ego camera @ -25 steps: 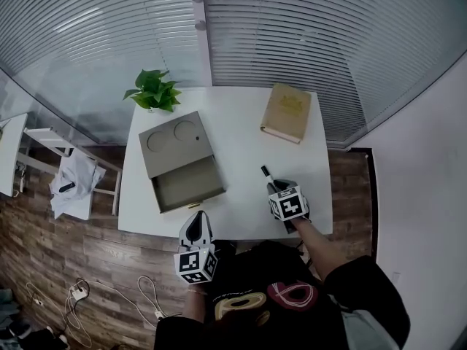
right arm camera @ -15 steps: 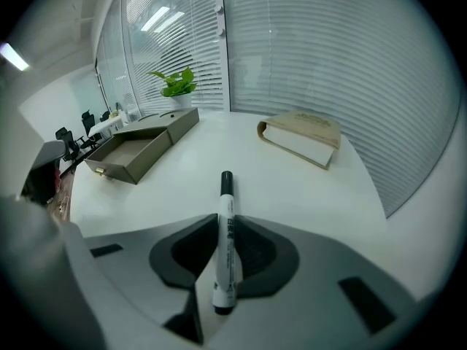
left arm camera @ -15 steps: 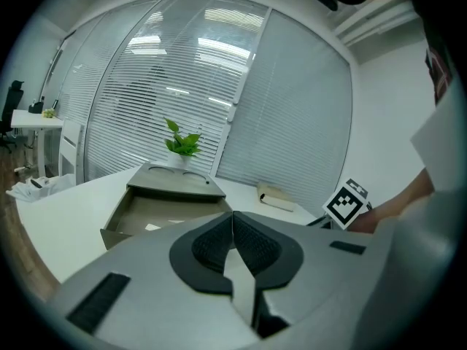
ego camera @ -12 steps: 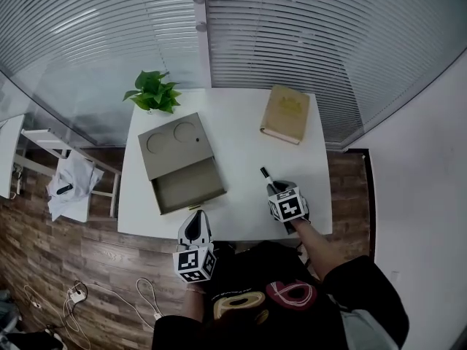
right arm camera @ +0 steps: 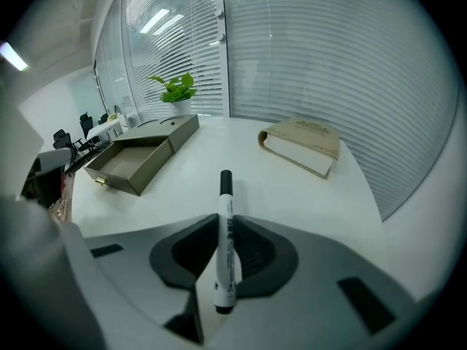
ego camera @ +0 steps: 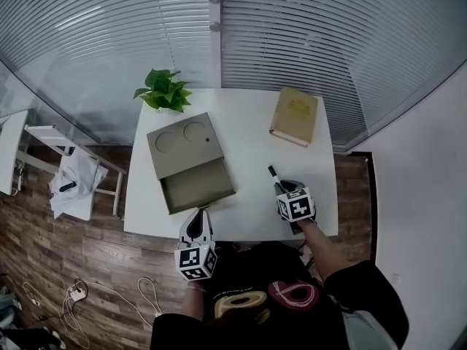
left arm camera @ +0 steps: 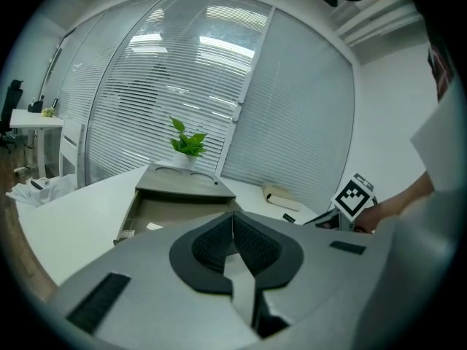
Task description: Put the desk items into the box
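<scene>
A white marker (right arm camera: 225, 233) with a black cap is clamped between the pads of my right gripper (right arm camera: 226, 250), cap pointing away over the table; in the head view the marker (ego camera: 273, 174) sticks out ahead of the right gripper (ego camera: 283, 189) near the table's front right. The tan box (ego camera: 182, 146) lies at the left of the white table (ego camera: 248, 144), its drawer (ego camera: 198, 187) pulled open toward me. A tan book (ego camera: 295, 115) lies at the back right. My left gripper (ego camera: 197, 226) hovers at the table's front edge by the drawer, shut and empty (left arm camera: 233, 243).
A potted green plant (ego camera: 165, 91) stands at the back left corner behind the box. Glass walls with blinds close off the far side. A chair with a cloth (ego camera: 73, 181) and cables (ego camera: 73, 290) are on the wooden floor at the left.
The head camera has shifted a little, so everything sits slightly further right in the view. Both grippers and the marker keep their places over the table.
</scene>
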Motion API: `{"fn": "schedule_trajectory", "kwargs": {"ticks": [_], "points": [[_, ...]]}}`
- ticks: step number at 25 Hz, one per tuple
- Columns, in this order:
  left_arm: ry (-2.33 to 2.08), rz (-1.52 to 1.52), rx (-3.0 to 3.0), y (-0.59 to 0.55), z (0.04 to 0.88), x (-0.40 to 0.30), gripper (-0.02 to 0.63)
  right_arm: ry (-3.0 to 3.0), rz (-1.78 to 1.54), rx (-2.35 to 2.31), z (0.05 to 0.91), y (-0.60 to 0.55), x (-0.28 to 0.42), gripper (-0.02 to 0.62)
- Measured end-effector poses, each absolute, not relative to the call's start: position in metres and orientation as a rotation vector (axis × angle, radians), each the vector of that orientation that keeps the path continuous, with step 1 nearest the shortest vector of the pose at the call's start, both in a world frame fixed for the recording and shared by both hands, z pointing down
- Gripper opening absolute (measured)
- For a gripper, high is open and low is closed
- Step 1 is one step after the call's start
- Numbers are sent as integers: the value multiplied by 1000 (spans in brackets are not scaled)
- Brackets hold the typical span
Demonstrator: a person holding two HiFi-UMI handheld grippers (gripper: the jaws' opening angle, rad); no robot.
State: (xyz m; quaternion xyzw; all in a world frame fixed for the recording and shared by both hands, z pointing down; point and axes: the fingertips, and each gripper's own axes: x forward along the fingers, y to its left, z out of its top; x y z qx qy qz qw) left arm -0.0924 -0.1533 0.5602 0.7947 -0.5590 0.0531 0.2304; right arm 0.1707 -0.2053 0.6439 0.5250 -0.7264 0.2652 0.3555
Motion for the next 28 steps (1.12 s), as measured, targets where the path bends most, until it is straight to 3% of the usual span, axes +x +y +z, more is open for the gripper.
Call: {"fn": "schedule_trajectory", "kwargs": {"ticks": [28], "points": [[-1584, 103, 2161, -163, 548, -158, 18, -2083, 475, 1180, 590, -236, 35, 72]]}}
